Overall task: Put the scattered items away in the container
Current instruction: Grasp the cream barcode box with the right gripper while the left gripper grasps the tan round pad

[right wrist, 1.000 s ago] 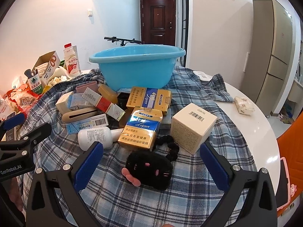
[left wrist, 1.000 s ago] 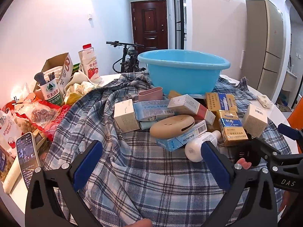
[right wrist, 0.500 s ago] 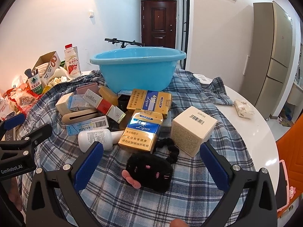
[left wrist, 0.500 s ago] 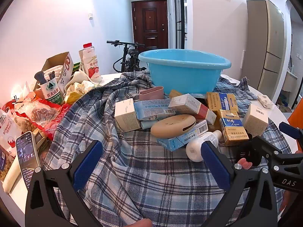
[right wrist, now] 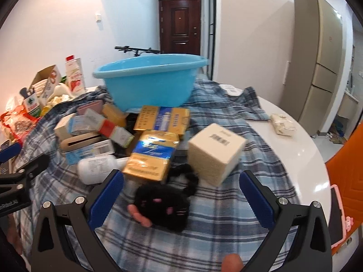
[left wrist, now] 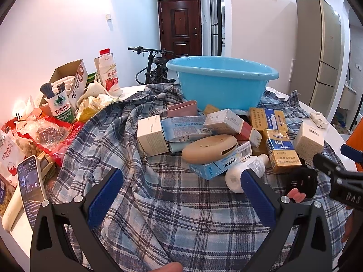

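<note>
Nearest the right gripper (right wrist: 181,195), whose blue pads stand spread wide with nothing between them, lies a black plush cat toy (right wrist: 163,206) on the plaid shirt (right wrist: 226,226) that covers the near part of the round white table (right wrist: 301,158) — the toy sits straight ahead and almost centred in the gap, its pink ear toward the left pad. The left gripper (left wrist: 181,195) is likewise released and empty, over bare plaid near the table's front edge; from its view the toy (left wrist: 299,183) lies off to the right, past its right pad, so the right hand is plainly the nearer one and looks the likely one to take it. The toy is a soft rounded lump with no clear long axis, so any closing line should do. Just behind it a gold cigarette carton (right wrist: 152,156) points its long side away toward the basin, with a white bottle (right wrist: 99,167) lying on its side to the left and a cream cube box (right wrist: 215,154) to the right. Beyond them sit more cartons and small boxes in a heap, then the blue plastic basin (right wrist: 149,83) toward the far edge, upright and, as far as its inside shows, holding none of the items yet.
</note>
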### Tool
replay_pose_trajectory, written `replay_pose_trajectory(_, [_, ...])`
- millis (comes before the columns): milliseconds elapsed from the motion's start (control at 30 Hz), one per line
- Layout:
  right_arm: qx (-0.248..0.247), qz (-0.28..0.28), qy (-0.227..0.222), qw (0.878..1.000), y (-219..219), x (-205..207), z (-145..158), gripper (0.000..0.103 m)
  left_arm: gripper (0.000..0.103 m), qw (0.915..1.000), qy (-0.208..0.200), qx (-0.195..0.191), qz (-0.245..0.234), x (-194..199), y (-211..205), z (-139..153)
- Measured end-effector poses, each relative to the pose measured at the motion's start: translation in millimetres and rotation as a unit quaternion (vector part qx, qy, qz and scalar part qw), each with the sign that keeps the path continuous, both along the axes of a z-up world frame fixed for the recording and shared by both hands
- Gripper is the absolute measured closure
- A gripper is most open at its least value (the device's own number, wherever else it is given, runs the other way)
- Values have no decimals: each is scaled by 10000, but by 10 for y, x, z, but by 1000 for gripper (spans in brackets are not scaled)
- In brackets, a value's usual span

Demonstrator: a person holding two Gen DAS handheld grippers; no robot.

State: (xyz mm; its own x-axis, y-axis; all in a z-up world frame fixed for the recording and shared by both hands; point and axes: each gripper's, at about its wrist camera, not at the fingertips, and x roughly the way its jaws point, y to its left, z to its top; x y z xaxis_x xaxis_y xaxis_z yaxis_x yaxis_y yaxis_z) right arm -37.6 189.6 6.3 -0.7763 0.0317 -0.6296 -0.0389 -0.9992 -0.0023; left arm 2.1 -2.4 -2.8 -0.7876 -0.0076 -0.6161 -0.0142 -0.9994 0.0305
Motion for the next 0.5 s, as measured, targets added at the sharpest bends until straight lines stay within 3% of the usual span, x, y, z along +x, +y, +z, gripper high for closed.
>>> replay_pose_trajectory(133, [-154, -182, -105, 9997, 157, -113, -52, 0, 0, 9999, -62, 74, -64, -48, 23, -47])
replay_pose_trajectory(333, [263, -360, -343, 9984, 170, -436, -142, 0, 0, 9997, -101, 111, -207, -93, 63, -91])
replay_pose_trajectory(500, [107, -726, -646, 9952, 292, -704, -302, 0, 0, 9994, -126, 207, -231, -139, 22, -119])
